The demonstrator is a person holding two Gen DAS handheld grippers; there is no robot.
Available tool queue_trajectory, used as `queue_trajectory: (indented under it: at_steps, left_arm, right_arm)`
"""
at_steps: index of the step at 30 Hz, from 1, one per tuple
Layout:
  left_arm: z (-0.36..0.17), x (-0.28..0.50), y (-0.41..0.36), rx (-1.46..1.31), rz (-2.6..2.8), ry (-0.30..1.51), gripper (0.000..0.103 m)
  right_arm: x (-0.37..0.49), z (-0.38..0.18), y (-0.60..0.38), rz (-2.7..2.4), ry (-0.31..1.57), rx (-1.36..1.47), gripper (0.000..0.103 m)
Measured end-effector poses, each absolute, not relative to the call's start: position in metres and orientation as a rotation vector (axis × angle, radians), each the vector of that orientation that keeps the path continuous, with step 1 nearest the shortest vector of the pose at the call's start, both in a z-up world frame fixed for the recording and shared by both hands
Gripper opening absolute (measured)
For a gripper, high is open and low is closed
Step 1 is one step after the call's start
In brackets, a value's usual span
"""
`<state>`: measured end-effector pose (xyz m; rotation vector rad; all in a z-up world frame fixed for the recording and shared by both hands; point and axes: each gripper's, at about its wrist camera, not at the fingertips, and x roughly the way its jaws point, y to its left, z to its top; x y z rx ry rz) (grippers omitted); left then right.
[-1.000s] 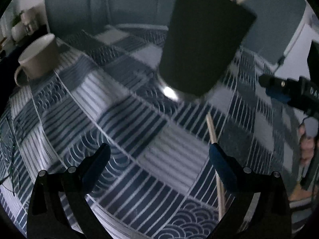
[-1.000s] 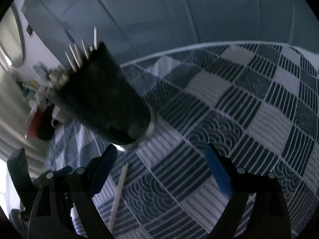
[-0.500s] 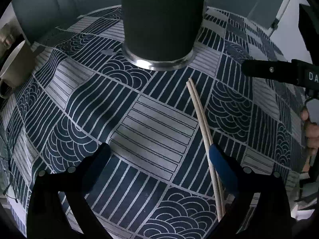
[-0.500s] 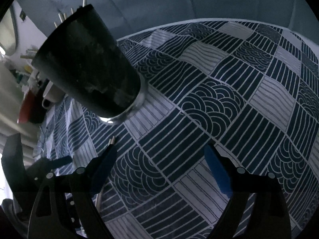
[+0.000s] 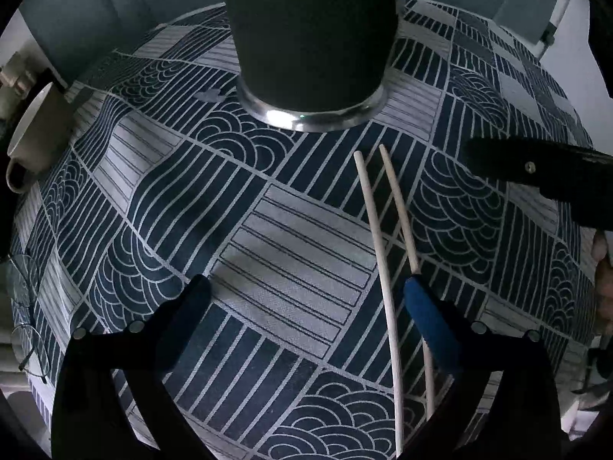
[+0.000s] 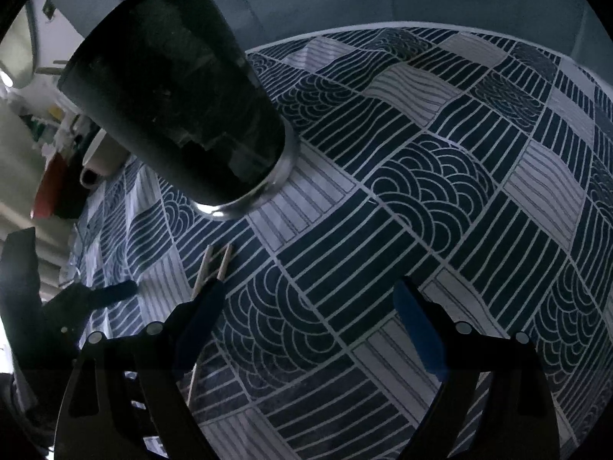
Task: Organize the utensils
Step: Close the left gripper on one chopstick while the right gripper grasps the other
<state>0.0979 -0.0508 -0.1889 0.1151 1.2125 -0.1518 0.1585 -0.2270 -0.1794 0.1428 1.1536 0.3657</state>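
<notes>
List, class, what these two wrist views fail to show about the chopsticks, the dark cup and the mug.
- Chopsticks, left wrist view: near ends run under the left gripper finger and off the bottom edge.
- Chopsticks, right wrist view: mostly hidden behind the right gripper finger.
- Dark cup, left wrist view: rim and contents cut off by the top edge.
- Mug, left wrist view: partly cut off by the left edge.

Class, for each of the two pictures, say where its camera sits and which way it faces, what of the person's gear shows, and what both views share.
Left wrist: sits on the left gripper, faces steeply down at the patterned tablecloth; its open fingers show, the chopsticks near one.
Right wrist: sits on the right gripper, faces down at the cloth; its open, empty fingers show.
Shared: the dark cup, chopsticks, white mug; each view shows the other gripper.
</notes>
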Motion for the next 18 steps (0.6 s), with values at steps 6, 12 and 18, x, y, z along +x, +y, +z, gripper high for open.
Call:
queue_trajectory:
  at_steps: [6, 12, 18]
  left_arm:
    - [-0.188, 0.094, -0.037, 0.108, -0.143, 1.215, 0.099]
    - [-0.188, 0.09, -0.01, 0.087, -0.114, 1.224, 0.097]
    - [-0.183, 0.082, 0.004, 0.091, -0.126, 1.209, 0.081]
  right_arm:
    - [0.16, -0.18, -0.216, 0.351, 1.196, 0.097, 0.085]
    - [0.155, -0.182, -0.191, 0.315, 1.257, 0.036, 0.085]
    - [0.146, -0.194, -0.157, 0.272, 1.292, -0.136, 0.088]
